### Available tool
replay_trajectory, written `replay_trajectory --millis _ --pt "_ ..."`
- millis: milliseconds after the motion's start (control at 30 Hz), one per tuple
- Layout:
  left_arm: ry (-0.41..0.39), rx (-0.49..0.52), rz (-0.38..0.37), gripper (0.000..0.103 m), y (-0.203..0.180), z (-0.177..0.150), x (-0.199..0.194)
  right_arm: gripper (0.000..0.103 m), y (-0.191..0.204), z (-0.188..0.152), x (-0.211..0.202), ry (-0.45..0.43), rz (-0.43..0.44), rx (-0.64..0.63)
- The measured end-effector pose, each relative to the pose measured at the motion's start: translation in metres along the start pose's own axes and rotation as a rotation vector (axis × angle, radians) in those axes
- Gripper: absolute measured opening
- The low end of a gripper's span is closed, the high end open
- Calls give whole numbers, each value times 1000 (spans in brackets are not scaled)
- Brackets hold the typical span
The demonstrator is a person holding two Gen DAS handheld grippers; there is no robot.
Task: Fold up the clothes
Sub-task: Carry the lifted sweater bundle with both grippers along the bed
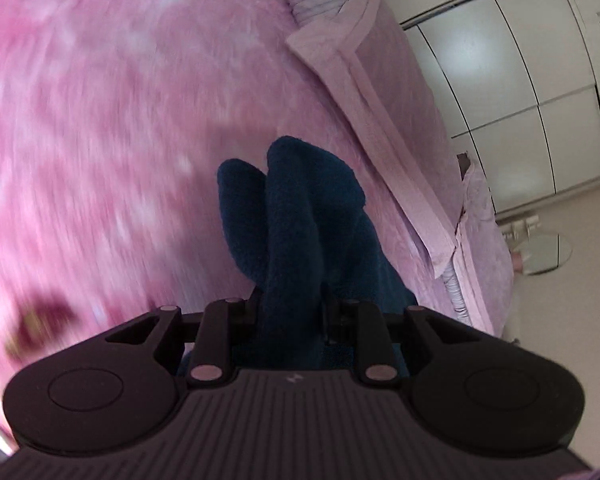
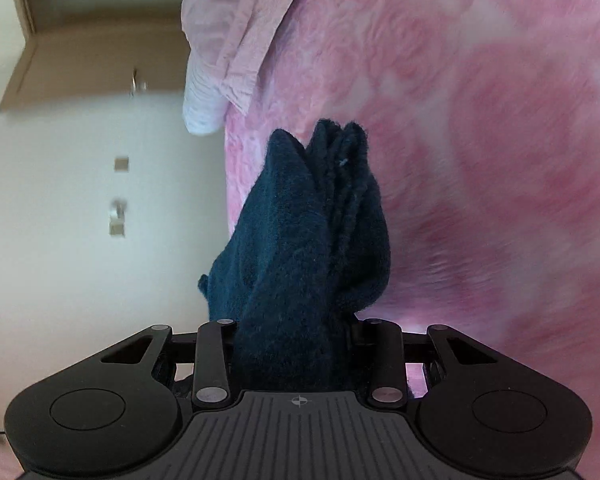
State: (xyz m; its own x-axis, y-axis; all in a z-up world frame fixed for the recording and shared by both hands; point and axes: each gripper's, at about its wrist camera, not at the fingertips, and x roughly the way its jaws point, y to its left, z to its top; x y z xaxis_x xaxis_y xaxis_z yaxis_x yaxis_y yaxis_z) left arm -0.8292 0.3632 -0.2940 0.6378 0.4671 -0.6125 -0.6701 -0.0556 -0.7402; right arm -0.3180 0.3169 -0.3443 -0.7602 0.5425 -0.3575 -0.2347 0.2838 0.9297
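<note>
Both your left tongs (image 1: pixel 290 312) and right tongs (image 2: pixel 296 328) pinch the bunched cloth (image 1: pixel 300 216) above the bed (image 1: pixel 100 120), so no flat fold shows.

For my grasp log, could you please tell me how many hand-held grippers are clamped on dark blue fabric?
2: the left hand-held gripper and the right hand-held gripper each pinch bunched dark blue fabric over the pink bedspread.

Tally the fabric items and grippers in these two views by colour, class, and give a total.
Dark blue garment: 1
Pink blanket: 1
Lilac sheet: 1
Black grippers, left and right: 2
Total: 5
</note>
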Motion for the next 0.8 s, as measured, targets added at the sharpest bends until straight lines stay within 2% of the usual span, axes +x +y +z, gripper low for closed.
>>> replay_trajectory --millis 200,433,567,800 --pt "-44 43 23 19 5 69 -8 36 27 2 60 -26 67 29" --pt "-106 52 45 19 17 139 -13 36 60 38 128 -17 101 5" --pt "-95 101 39 19 38 195 -3 36 81 48 171 -36 99 -22" --pt "-21 157 15 19 101 289 11 36 82 36 265 -118 104 35"
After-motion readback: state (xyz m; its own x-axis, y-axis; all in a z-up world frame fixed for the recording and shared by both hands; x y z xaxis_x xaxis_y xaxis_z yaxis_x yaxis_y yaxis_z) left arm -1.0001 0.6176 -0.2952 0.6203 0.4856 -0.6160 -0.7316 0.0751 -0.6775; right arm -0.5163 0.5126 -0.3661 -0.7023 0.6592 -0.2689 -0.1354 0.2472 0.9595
